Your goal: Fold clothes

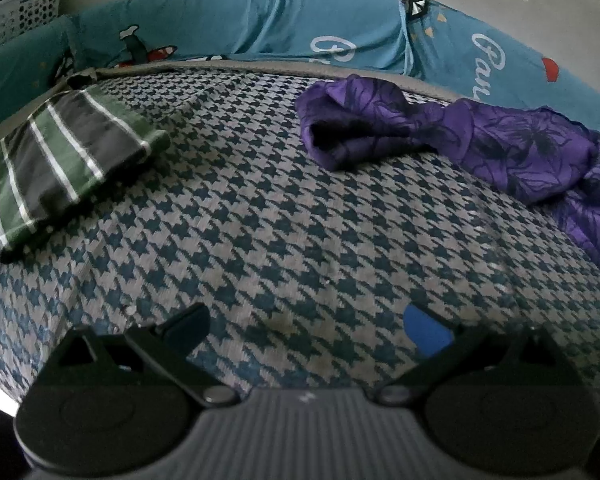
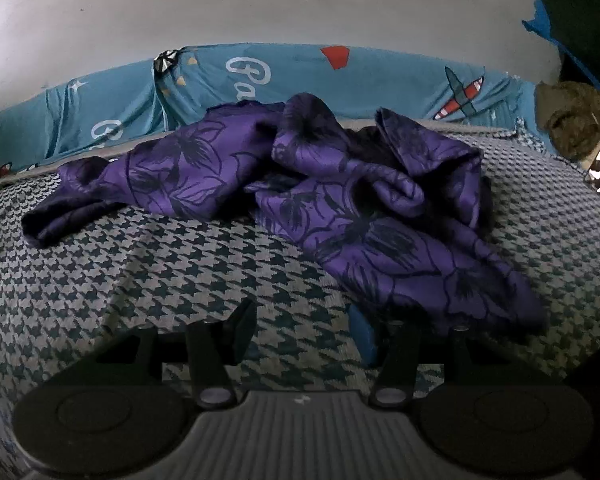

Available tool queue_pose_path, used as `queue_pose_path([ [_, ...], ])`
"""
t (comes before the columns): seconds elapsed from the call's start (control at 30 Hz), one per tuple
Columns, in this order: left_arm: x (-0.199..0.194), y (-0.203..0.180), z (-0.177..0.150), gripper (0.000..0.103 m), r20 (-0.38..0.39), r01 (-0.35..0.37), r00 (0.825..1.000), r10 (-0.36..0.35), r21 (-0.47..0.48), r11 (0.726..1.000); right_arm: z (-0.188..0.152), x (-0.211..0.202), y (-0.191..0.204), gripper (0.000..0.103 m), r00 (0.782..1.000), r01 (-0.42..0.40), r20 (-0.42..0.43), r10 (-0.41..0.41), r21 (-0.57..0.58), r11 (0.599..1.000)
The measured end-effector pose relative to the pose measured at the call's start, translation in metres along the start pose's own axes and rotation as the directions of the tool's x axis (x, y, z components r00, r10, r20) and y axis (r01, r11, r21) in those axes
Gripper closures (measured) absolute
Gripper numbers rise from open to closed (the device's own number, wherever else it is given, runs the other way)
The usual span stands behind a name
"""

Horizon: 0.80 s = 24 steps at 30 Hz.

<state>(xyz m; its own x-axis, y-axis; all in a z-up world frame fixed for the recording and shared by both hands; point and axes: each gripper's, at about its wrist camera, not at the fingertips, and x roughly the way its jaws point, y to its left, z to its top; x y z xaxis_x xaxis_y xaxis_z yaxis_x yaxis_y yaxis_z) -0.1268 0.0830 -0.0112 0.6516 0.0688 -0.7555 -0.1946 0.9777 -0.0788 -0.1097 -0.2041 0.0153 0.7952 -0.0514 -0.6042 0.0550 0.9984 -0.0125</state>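
On the houndstooth cover (image 1: 300, 220), your left gripper (image 1: 306, 326) hangs with fingers spread, holding nothing; your right gripper (image 2: 302, 330) likewise spread and empty, just short of the purple floral garment (image 2: 300, 184). That garment lies crumpled at the far right, one end bunched. The striped green piece (image 1: 68, 160) sits folded flat at the left. Risk: layers overlap, so you likely pinch two at once and drag the heap; slick-looking fabric may slip.
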Motion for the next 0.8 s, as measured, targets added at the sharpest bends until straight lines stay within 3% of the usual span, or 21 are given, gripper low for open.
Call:
queue_pose_path([
  [0.3, -0.002, 0.001, -0.003, 0.000, -0.003, -0.008, 1.000, 0.008, -0.005, 1.000, -0.001, 0.001, 0.003, 0.053, 1.000, 0.009, 0.002, -0.009, -0.019, 1.000],
  [0.8, -0.004, -0.011, -0.006, 0.000, -0.001, -0.002, 1.000, 0.002, 0.032, 0.999, -0.003, 0.005, 0.020, 0.053, 0.998, -0.049, -0.032, 0.046, -0.120, 0.992],
])
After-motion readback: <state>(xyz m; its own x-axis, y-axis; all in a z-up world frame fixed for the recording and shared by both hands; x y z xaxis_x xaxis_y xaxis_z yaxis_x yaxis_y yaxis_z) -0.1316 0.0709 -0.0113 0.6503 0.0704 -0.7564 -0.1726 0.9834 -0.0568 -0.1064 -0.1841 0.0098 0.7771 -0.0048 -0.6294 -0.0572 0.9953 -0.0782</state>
